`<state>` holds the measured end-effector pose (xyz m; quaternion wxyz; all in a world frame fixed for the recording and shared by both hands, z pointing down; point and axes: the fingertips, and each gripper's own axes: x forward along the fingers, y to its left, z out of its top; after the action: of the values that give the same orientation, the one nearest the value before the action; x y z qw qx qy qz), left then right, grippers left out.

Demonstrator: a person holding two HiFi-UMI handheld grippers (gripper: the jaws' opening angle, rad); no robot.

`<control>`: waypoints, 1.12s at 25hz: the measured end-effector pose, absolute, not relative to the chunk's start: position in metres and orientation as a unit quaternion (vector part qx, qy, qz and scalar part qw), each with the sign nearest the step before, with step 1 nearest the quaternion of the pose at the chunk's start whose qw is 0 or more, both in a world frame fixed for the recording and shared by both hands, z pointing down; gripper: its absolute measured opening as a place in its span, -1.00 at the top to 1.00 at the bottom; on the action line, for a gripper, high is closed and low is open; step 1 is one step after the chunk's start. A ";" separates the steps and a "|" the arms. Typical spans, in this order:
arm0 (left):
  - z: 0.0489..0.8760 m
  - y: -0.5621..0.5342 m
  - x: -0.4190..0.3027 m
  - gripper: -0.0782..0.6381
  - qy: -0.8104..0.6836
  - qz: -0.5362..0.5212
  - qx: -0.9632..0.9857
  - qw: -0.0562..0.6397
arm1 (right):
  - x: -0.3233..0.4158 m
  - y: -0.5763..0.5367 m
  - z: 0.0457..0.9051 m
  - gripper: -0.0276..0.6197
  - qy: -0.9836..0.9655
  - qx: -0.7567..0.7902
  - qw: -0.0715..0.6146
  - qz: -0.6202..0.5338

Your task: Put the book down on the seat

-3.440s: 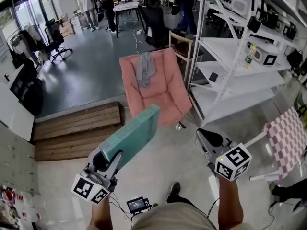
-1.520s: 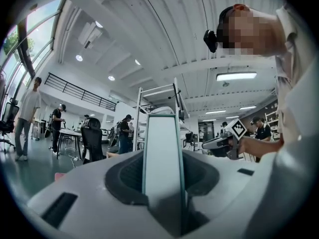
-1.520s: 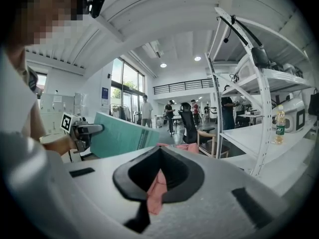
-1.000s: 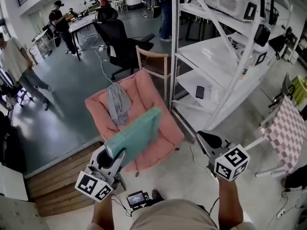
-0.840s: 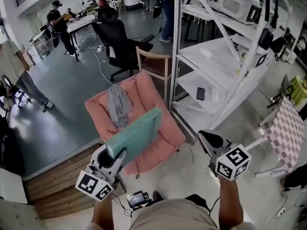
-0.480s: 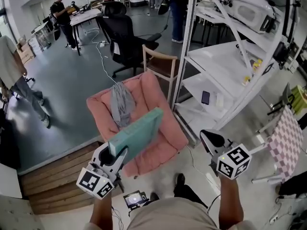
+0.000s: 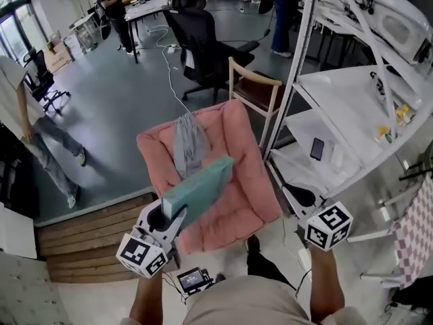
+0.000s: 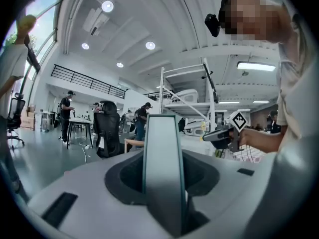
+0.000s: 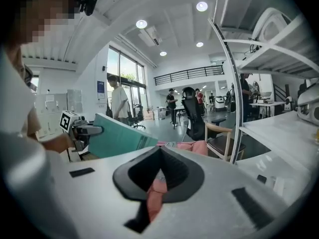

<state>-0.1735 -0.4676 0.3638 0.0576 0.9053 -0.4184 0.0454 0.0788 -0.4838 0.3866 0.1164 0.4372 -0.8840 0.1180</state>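
Observation:
A teal book (image 7: 199, 189) sticks up and away from my left gripper (image 7: 174, 213), which is shut on its near end. It hangs above the seat of a pink armchair (image 7: 237, 212), apart from the cushion. A grey cloth (image 7: 188, 141) is draped over the chair's back. In the left gripper view the book's edge (image 8: 162, 163) fills the gap between the jaws. My right gripper (image 7: 302, 196) hovers to the right of the chair, shut and holding nothing. The right gripper view shows the book (image 9: 117, 136) and the left gripper (image 9: 82, 130) at its left.
A white shelving rack (image 7: 352, 107) stands close on the right, with a phone (image 7: 316, 149) on a low shelf. Behind the armchair are a wooden chair (image 7: 260, 90) and a black office chair (image 7: 203, 42). Wooden steps (image 7: 95, 239) lie left. A person (image 7: 40, 141) walks at the left.
The armchair has come nearer and now lies under the book. Both grippers keep their places in the view, and the grip on the book is unchanged. The person at the left has walked on.

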 end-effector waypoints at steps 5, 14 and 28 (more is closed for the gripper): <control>0.393 -0.510 -0.164 0.34 -0.430 0.062 0.897 0.078 | 0.089 -0.528 0.413 0.94 -0.885 0.425 0.130 0.135; 0.464 -0.566 -0.153 0.34 -0.427 0.078 0.892 0.124 | 0.095 -0.581 0.461 0.94 -0.881 0.419 0.147 0.166; 0.568 -0.642 -0.137 0.34 -0.433 0.111 0.872 0.199 | 0.105 -0.646 0.535 0.94 -0.864 0.428 0.167 0.206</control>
<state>-0.1369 -0.6423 0.5682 0.1992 0.8720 -0.4331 0.1112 0.1054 -0.6457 0.5349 0.1671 0.4277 -0.8642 0.2058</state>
